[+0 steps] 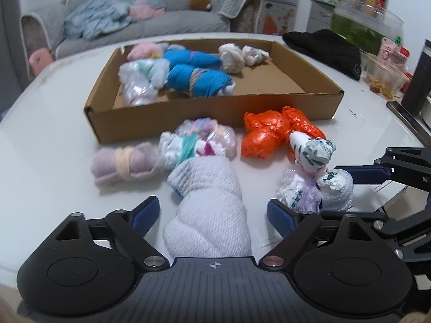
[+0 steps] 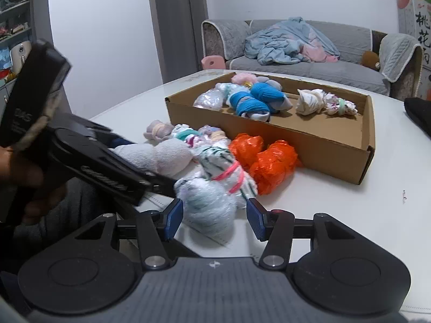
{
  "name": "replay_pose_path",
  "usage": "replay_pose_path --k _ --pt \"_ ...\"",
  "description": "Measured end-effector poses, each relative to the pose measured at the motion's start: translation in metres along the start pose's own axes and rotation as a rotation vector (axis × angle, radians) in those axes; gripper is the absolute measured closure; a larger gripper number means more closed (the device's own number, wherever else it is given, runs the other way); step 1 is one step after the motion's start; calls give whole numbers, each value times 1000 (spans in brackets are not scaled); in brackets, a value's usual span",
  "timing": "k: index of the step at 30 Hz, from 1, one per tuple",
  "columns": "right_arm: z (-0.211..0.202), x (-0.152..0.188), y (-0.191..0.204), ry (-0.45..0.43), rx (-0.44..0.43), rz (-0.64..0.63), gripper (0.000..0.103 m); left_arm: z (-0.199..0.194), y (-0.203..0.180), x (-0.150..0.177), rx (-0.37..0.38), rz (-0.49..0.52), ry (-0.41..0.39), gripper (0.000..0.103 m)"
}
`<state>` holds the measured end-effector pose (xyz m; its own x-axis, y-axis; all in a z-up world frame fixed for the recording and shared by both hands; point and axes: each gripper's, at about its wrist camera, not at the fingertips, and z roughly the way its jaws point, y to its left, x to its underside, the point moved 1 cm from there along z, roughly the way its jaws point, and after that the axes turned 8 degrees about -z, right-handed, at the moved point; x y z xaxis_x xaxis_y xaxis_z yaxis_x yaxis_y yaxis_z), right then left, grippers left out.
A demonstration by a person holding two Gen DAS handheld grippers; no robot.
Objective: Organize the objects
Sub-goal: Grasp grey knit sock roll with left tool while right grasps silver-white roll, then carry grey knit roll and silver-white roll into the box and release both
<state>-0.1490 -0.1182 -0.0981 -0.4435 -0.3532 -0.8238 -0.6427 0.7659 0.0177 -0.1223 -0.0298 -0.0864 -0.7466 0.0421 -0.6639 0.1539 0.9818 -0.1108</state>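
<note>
A shallow cardboard box [image 1: 215, 107] [image 2: 323, 145] on the white table holds blue rolled cloths [image 1: 198, 79], white bundles and a plastic-wrapped bundle. In front of it lie a lilac roll [image 1: 122, 165], a clear-wrapped colourful bundle [image 1: 198, 141], an orange plastic bundle [image 1: 272, 134] [image 2: 269, 161], and a white-green bundle [image 1: 313, 150] [image 2: 229, 172]. My left gripper [image 1: 212, 215] is open around a white knitted roll [image 1: 210, 210] [image 2: 159, 158]. My right gripper [image 2: 214, 216] is open around a bubble-wrapped bundle [image 2: 208, 210] [image 1: 323, 191].
A black cloth [image 1: 326, 48] lies at the table's far right, beside a glass tank [image 1: 361, 24], snack containers [image 1: 385, 72] and a dark cup [image 1: 420, 80]. A grey sofa [image 1: 140, 18] [image 2: 309, 62] with blue bedding stands behind the table.
</note>
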Motion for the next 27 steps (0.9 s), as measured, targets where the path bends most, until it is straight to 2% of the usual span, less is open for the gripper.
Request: replay_pose_path --k 2,5,6,13,17,20,27 --pt "6 2 0 13 -9 5 57 1 -2 1 -3 36 -22 29" --pt "7 2 0 -1 -22 13 68 -3 -3 0 20 53 -30 52" --pt "6 2 0 -11 -28 16 69 -4 -4 0 22 54 -26 54" --pt "-8 2 -2 -49 -48 16 70 -10 -1 7 29 30 -45 57" --pt "-26 -4 -7 -100 -57 33 70 -29 5 7 43 14 -110 56" --pt "-31 -10 -15 -124 -47 44 70 -38 8 2 39 6 -158 56" --pt "-38 -31 -34 -178 -24 48 70 -41 9 -24 31 8 -190 56"
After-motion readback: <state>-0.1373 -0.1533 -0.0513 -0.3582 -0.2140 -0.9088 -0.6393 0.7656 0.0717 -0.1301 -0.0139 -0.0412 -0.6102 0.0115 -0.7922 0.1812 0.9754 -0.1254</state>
